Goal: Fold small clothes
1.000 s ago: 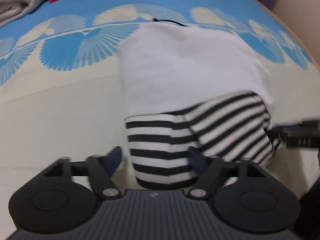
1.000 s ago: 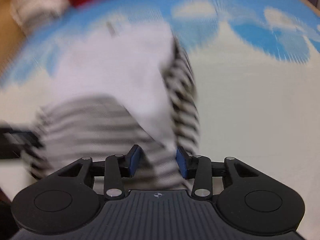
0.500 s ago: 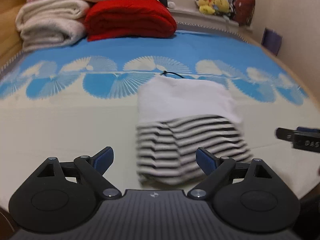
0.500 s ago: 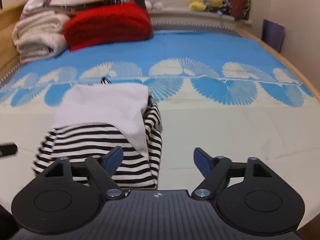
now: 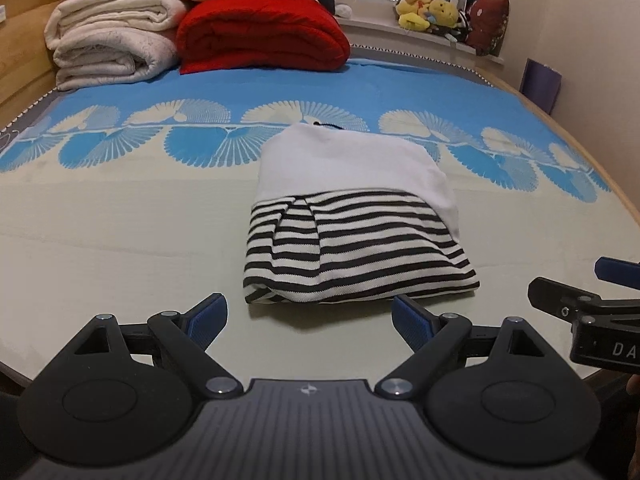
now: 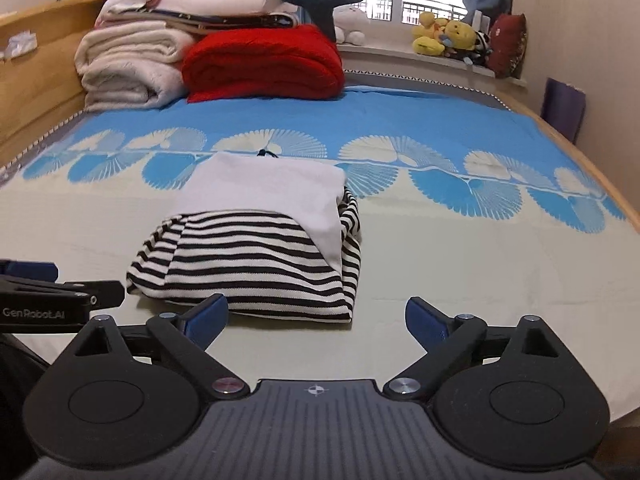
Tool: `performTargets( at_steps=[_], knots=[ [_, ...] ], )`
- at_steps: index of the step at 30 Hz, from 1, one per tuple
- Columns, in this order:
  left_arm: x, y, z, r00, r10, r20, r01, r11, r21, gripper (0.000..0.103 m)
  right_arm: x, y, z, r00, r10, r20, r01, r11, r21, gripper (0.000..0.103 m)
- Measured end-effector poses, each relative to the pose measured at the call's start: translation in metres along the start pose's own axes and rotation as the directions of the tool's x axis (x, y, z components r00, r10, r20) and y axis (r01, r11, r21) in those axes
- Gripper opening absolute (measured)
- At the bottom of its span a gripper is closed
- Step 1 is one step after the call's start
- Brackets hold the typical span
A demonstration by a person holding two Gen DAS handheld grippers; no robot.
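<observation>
A folded garment, white on the far half and black-and-white striped on the near half, (image 5: 352, 220) lies flat on the bed; it also shows in the right wrist view (image 6: 256, 240). My left gripper (image 5: 310, 316) is open and empty, just in front of the garment's near edge. My right gripper (image 6: 316, 316) is open and empty, in front of the garment's near right corner. The right gripper's side shows at the right edge of the left wrist view (image 5: 592, 312). The left gripper's side shows at the left edge of the right wrist view (image 6: 52, 292).
The bed sheet (image 5: 120, 216) is cream near me and blue with fan shapes farther off. A red blanket (image 5: 260, 36) and folded white blankets (image 5: 108, 44) are stacked at the head. Plush toys (image 6: 448, 36) sit on the window sill. The wooden bed rim (image 6: 616, 188) curves on the right.
Both grippers let go of the garment, opened wide and drew back toward me. The garment now lies folded and still on the bed.
</observation>
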State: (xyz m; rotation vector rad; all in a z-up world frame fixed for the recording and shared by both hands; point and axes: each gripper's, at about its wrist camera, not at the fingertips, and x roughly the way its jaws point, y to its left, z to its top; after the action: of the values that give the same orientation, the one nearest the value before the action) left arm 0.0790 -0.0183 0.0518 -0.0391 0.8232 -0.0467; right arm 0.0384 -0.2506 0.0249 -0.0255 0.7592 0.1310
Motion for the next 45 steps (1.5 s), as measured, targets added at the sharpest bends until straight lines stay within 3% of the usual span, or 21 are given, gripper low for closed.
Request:
performTargets(
  at_steps=[45],
  knots=[
    [0.014, -0.001, 0.000, 1.000, -0.020, -0.015, 0.020, 1.000, -0.019, 0.093, 0.015, 0.003, 0.001, 0.999, -0.010, -0.036, 0.011, 1.000, 0.024, 0.095]
  ],
)
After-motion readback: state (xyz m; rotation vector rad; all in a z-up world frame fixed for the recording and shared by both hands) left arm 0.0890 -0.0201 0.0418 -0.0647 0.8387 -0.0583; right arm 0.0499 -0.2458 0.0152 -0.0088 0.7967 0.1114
